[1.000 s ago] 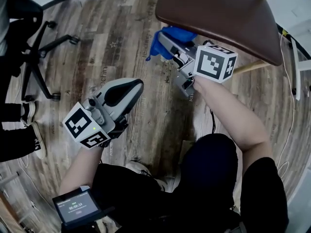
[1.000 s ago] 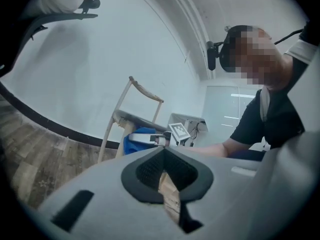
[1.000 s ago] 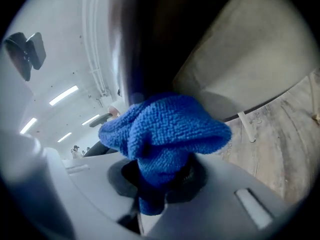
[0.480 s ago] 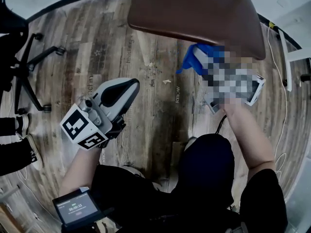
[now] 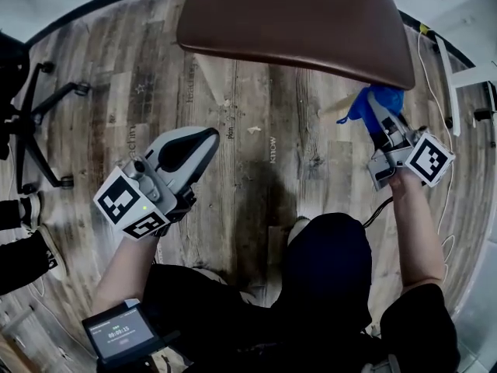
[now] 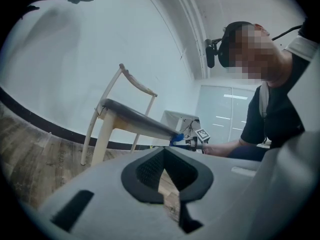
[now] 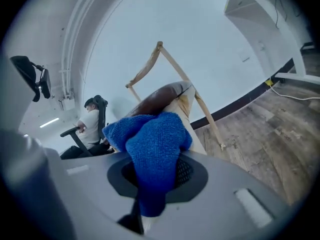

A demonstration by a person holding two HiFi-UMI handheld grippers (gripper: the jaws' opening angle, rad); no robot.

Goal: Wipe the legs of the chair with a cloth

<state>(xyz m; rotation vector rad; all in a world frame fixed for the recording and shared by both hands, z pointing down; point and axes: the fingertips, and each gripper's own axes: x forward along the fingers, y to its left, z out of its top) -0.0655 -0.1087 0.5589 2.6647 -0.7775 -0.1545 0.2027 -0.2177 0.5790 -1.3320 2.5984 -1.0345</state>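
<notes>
Clamping a bunched blue woven cloth [image 7: 152, 154] tight in its jaws, the right gripper [image 5: 380, 119] holds it at the chair's pale wooden leg [image 7: 194, 130], under the brown seat [image 5: 295, 14]. The left gripper [image 5: 203, 140] hangs well apart, jaws together and empty.

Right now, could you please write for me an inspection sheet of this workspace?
Surface: wood-plank floor, nothing spilled that I can see.
Job's things: chair with brown seat and pale legs, upright; blue cloth held close to one leg under the seat edge; contact cannot be told.
Clutter: one small pale scrap on the floor.
Grippers: right tool shut on the blue cloth; left tool shut, empty, away from the chair.
Cables: white cable lying on the floor at the right.
Surroundings: office chair base at the left; seated person farther off.
</notes>
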